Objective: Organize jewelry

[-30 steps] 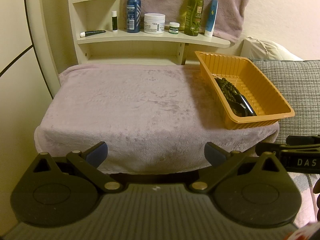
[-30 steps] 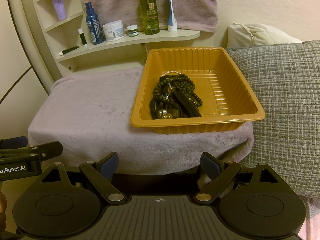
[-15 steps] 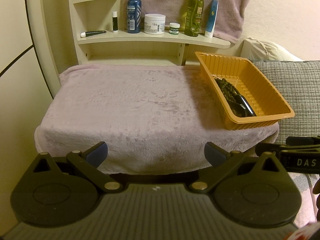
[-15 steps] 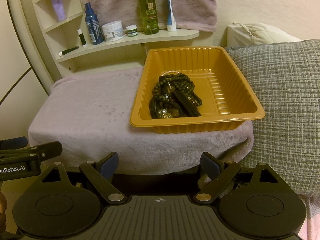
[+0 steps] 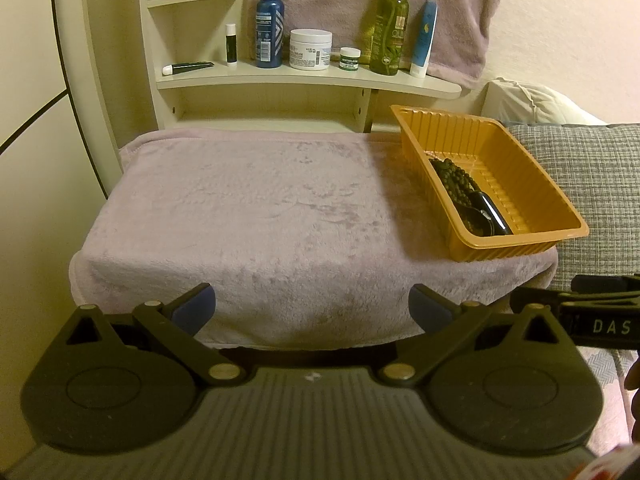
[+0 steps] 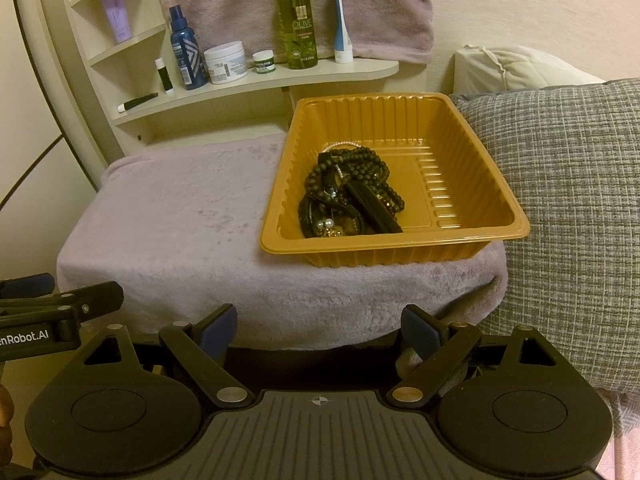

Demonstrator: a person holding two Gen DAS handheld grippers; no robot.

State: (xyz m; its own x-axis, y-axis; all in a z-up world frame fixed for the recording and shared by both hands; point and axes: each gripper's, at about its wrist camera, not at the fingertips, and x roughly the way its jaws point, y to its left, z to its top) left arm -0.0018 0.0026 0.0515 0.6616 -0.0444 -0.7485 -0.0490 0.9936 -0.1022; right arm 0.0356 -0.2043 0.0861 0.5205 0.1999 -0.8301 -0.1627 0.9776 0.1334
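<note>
"OLIVE" on green bottle; "DAS" on right gripper.

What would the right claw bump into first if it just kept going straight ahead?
Probably the front edge of the towel-covered table, straight ahead of the open right claw. The orange tray of jewelry sits behind and higher. Depth is hard to judge.
</note>
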